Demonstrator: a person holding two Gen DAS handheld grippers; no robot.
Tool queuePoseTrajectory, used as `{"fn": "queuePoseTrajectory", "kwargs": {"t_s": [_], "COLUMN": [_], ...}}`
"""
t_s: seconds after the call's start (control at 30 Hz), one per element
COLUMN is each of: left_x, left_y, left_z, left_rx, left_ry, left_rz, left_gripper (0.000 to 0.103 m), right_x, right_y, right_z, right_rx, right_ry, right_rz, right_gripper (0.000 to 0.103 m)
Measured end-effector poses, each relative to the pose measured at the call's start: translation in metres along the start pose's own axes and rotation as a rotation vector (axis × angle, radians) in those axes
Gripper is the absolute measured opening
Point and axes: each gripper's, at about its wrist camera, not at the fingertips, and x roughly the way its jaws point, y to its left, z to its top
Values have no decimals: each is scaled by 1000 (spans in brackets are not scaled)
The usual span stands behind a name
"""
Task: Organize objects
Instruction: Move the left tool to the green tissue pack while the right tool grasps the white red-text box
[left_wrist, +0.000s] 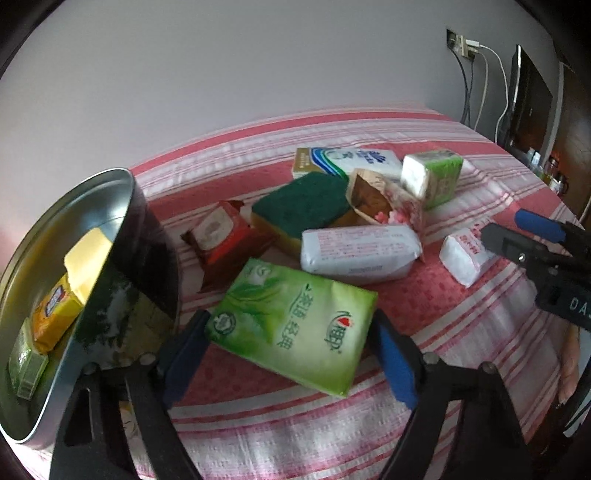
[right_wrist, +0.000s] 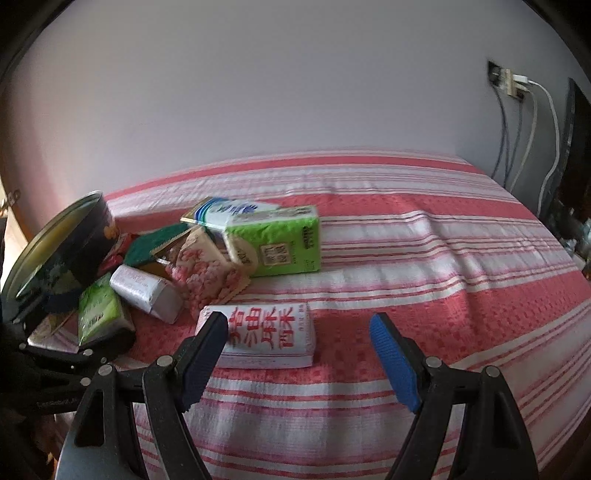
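Left gripper (left_wrist: 291, 354): blue pads on both sides of the flat green tissue pack (left_wrist: 291, 325), apparently pressing its two edges; the pack lies on the striped pink cloth (left_wrist: 461, 325); just beside it on the left stands the round tin (left_wrist: 122, 266), tilted, with a yellow packet (left_wrist: 55, 317) inside. Right gripper (right_wrist: 299, 354): jaws open; the white red-lettered pack (right_wrist: 273, 334) lies between the pads, touching the left pad, clear of the right. Farther off: green sponge (left_wrist: 303, 206), white soft pack (left_wrist: 360, 253), clustered.

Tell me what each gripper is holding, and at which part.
The left gripper fingers clamp the green tissue pack by its two short ends. The right gripper is open and holds nothing.
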Motion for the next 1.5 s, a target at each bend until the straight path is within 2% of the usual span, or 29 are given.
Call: {"fn": "queuePoseTrajectory", "kwargs": {"t_s": [0.13,0.27,0.4,0.5,0.63,0.73,0.87,1.0,1.1,1.17,1.23,1.5], "left_x": [-3,-5,-4,-2,-3,-2,0,0,0,-1,-1,-5], "left_y": [-4,2,1,0,4,3,-1,-2,-3,-3,-2,0], "left_z": [-2,-3,-2,1,-1,0,2,2,2,3,3,2], "left_rx": [9,-15,-9,-10,-11,-4,-5,-8,-4,-2,-3,-16], "left_ry": [-19,-30,-30,-32,-31,-30,-31,-35,-39,-46,-50,-73], "left_rz": [52,62,73,69,61,56,57,55,56,57,59,62], "left_gripper": [84,84,84,84,84,84,84,84,84,84,84,83], "right_x": [2,3,-8,1,5,8,15,19,26,27,24,18], "right_y": [6,2,4,9,9,13,14,10,15,17,15,18], "right_z": [0,1,-3,-3,-2,-2,0,1,2,2,1,0], "right_rx": [-30,-17,-38,-68,-63,-88,-98,-72,-105,-112,-103,-111], "right_ry": [14,22,-39,16,48,79,108,125,165,159,138,87], "right_rz": [-8,14,53,43,48,61,35,48,54,46,45,50], "right_gripper": [81,81,81,82,93,98,98,98,92,86,74,72]}}
